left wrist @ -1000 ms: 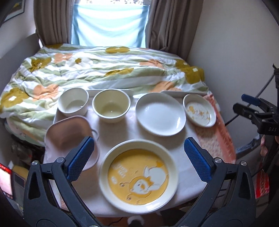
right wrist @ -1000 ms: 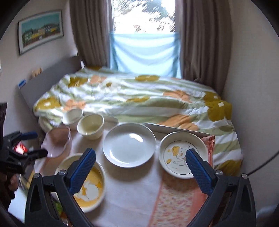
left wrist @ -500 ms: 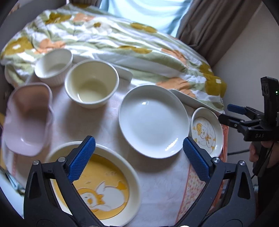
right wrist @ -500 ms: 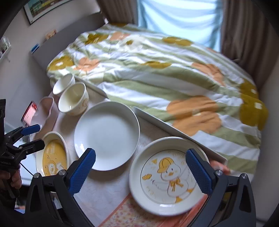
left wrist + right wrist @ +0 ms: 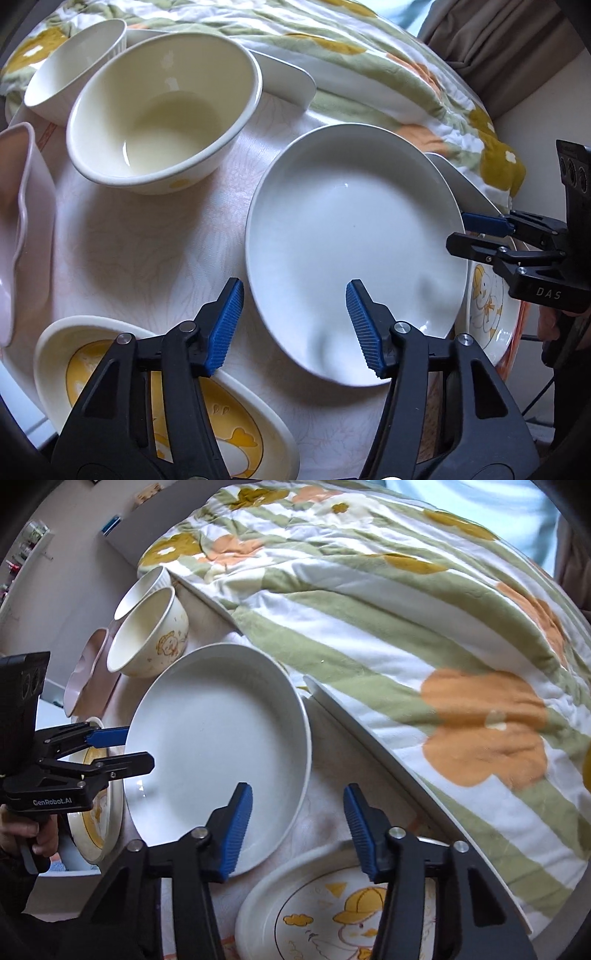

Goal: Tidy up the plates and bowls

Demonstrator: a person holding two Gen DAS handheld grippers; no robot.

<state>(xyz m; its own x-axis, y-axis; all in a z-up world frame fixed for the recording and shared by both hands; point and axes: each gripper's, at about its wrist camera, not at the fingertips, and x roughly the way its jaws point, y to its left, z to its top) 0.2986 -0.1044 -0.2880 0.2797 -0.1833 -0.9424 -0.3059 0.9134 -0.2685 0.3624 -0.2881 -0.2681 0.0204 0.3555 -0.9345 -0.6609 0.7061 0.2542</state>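
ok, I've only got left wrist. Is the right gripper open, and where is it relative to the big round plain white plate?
Observer: Open. The right gripper straddles the near rim of the round plain white plate; I can't tell whether it touches.
Operator: What's at its outer finger?
Observer: That finger overlaps the far rim of the white plate printed with a yellow-hatted duck.
Operator: Cream ceramic bowl plain outside?
Observer: No, the cream ceramic bowl has a cartoon figure printed on its side.
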